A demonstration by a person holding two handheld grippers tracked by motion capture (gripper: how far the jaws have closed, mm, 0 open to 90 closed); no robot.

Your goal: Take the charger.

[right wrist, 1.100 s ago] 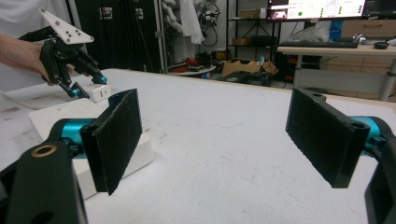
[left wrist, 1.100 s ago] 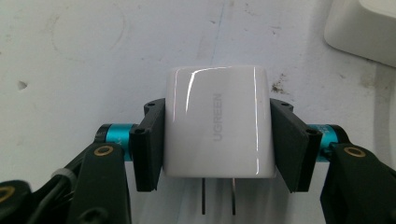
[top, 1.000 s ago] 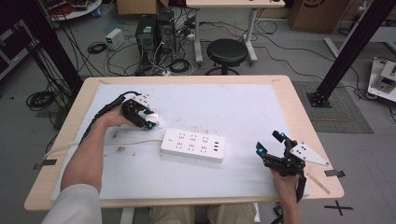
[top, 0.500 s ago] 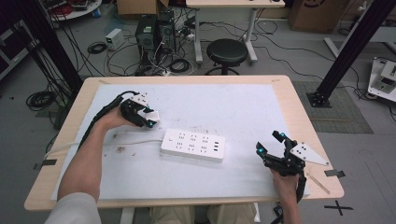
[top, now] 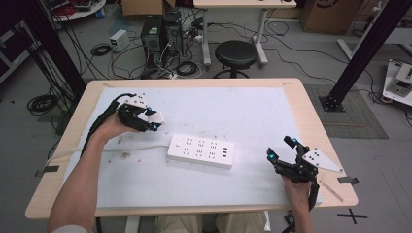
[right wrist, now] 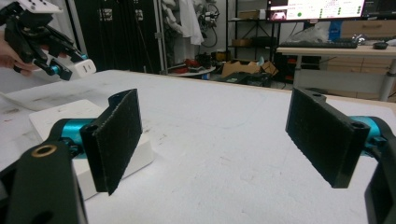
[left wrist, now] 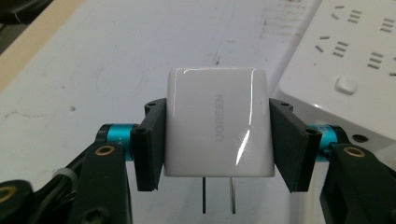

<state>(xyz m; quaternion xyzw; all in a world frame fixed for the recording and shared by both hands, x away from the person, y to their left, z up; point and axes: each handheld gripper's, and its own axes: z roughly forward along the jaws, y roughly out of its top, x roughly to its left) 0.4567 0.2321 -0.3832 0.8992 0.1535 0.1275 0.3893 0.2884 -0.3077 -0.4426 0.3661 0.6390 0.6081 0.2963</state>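
My left gripper (top: 154, 121) is shut on a white plug-in charger (left wrist: 218, 129), held off the table with its two prongs pointing down. It hovers up and left of a white power strip (top: 201, 150) that lies flat mid-table; the strip's sockets (left wrist: 345, 56) show just past the charger. A white cord (top: 97, 150) runs from the strip to the left edge. My right gripper (top: 282, 151) rests open near the table's right front corner, nothing between its pads (right wrist: 116, 135). In the right gripper view the left gripper (right wrist: 70, 65) holds the charger (right wrist: 84, 67) far off at upper left.
The wooden table (top: 311, 111) carries a white mat (top: 243, 111). Behind it stand a black stool (top: 235, 54), computer towers (top: 160, 34) and loose floor cables. A black frame post (top: 369, 53) rises at the right.
My left gripper has lifted slightly and carried the charger a little to the right, toward the power strip. The right gripper has stayed in place.
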